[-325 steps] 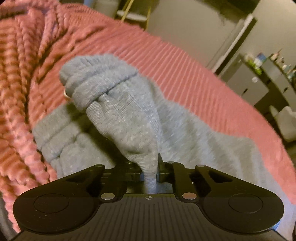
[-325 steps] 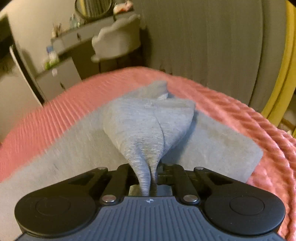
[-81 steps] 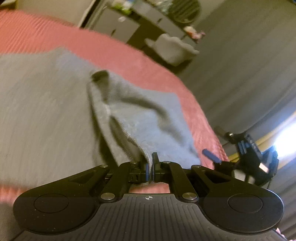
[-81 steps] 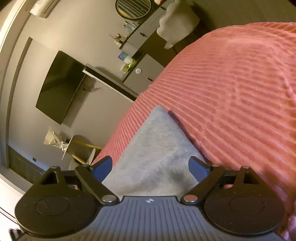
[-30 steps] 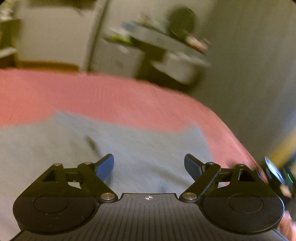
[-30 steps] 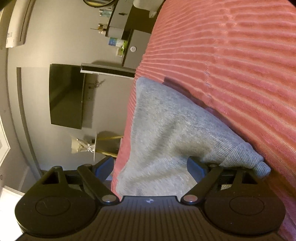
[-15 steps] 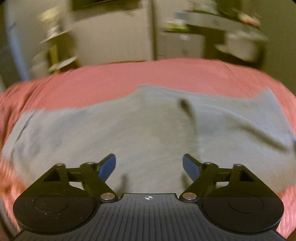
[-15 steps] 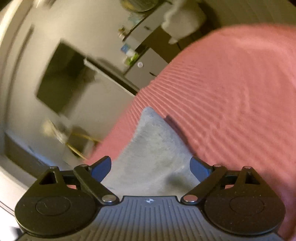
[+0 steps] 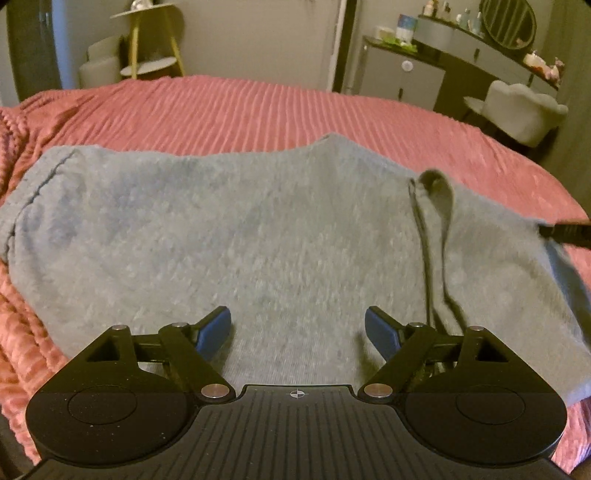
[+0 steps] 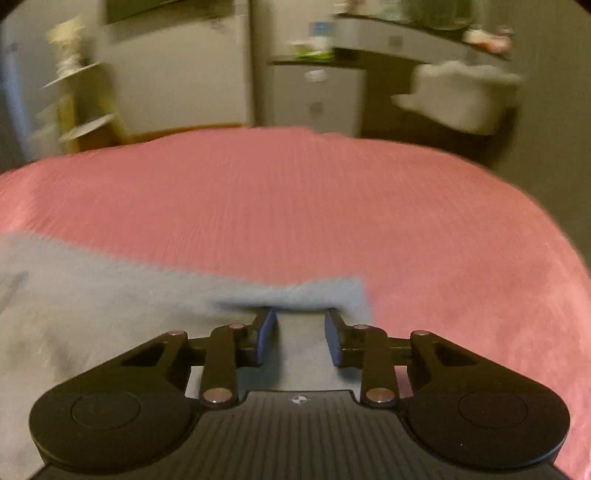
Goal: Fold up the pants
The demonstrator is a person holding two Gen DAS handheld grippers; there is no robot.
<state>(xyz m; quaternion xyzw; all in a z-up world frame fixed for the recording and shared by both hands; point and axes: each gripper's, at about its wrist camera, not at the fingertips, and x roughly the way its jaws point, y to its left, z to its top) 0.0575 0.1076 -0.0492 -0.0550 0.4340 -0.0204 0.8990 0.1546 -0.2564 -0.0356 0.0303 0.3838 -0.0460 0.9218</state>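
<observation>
The grey pants (image 9: 229,236) lie folded flat across the pink ribbed bedspread (image 9: 258,110). A raised crease runs down their right part. My left gripper (image 9: 297,328) is open and empty, low over the near edge of the pants. My right gripper (image 10: 300,334) is partly open, its blue pads at the right end of the pants (image 10: 110,317), with cloth between the jaws. The right gripper's dark tip (image 9: 565,232) shows at the right edge of the left wrist view.
Beyond the bed stand a yellow shelf stand (image 9: 155,40), a grey cabinet (image 9: 402,74), a dark vanity desk with a round mirror (image 9: 508,18) and a pale chair (image 9: 517,110). The bedspread bunches up at the left (image 9: 14,332).
The left gripper let go of the pants edge and swung left to face the whole folded garment. The right gripper levelled out, came down to the pants' right end and narrowed its jaws.
</observation>
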